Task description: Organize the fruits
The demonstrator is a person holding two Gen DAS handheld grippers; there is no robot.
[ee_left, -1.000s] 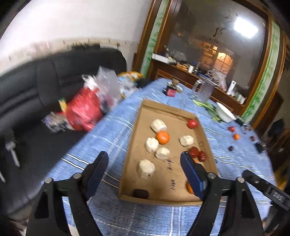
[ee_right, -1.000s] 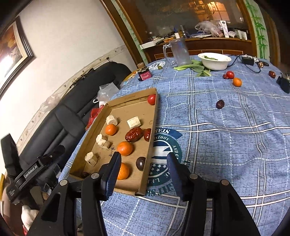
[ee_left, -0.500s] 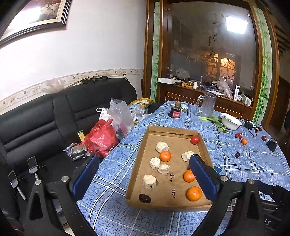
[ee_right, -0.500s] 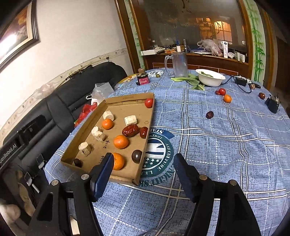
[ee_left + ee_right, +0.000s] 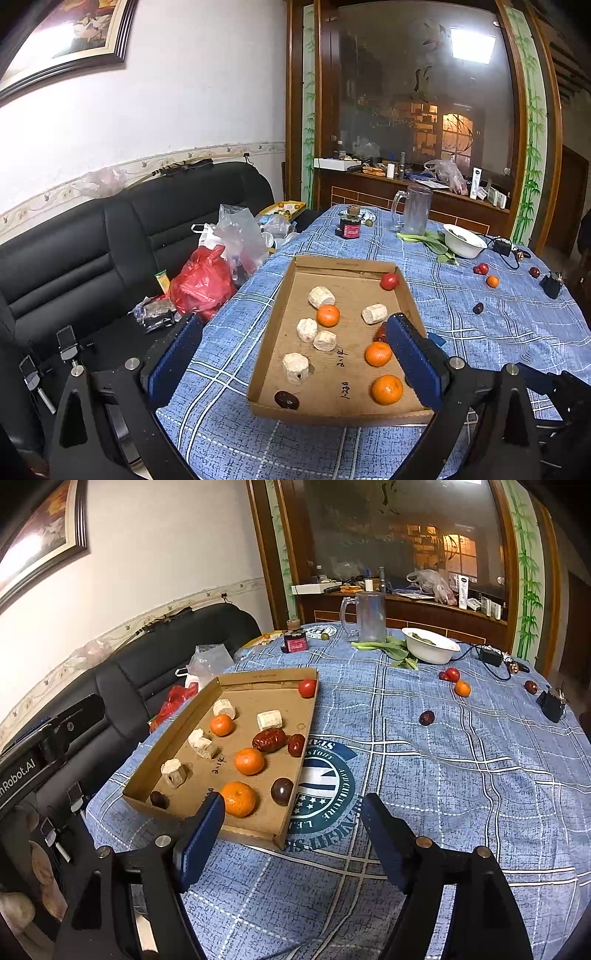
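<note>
While both tongs hang empty with jaws apart — left gripper above the shallow brown cardboard tray, right gripper at its near corner — several small fruits lie loose far across the blue plaid tablecloth: a red tomato, a small orange tangerine, a dark wrinkled jujube. Risk, as I judge it: smooth round skins could squirt from hard flat pads and roll off the table. Tray holds glossy tangerines, chalky pale chunks; its thin wall looks easily nudged.

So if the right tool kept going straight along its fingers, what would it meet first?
Probably the blue tablecloth, around its round printed emblem, just right of the cardboard tray; no fruit lies there, though depth is uncertain.
</note>
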